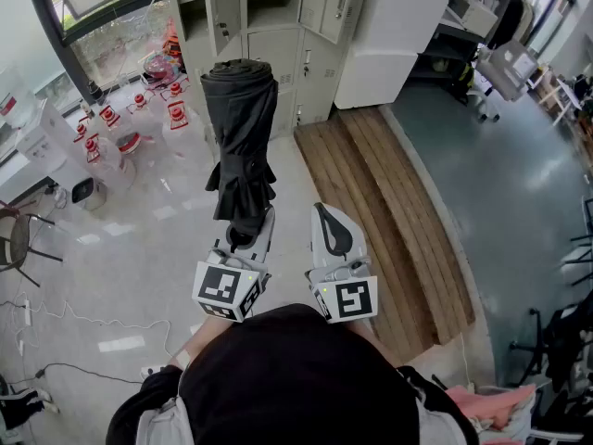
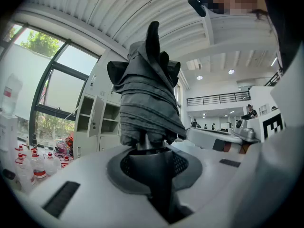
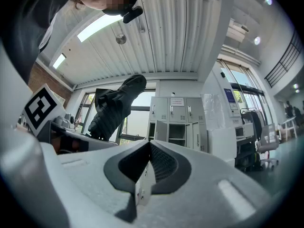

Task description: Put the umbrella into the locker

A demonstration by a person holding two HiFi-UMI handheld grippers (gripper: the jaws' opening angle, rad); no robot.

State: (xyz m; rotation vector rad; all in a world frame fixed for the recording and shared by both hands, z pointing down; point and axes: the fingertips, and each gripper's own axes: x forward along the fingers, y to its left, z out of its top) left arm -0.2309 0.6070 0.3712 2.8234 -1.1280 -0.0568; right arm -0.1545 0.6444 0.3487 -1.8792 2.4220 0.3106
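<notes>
A folded black umbrella (image 1: 239, 128) stands upright out of my left gripper (image 1: 246, 235), which is shut on its black handle. In the left gripper view the umbrella (image 2: 147, 94) rises straight from between the jaws of the left gripper (image 2: 154, 160), its handle wedged between the pads. My right gripper (image 1: 332, 230) is beside it on the right, shut and holding nothing. The grey locker (image 1: 269, 26) stands ahead with some doors open. In the right gripper view the locker (image 3: 175, 122) shows beyond the right gripper (image 3: 148, 158), with the umbrella (image 3: 111, 110) to its left.
Several water jugs with red caps (image 1: 139, 109) stand on the floor at the left by the window. A wooden platform (image 1: 389, 211) runs along the right, with a white cabinet (image 1: 389, 35) at its far end. A chair (image 1: 14, 239) and floor cables lie at the far left.
</notes>
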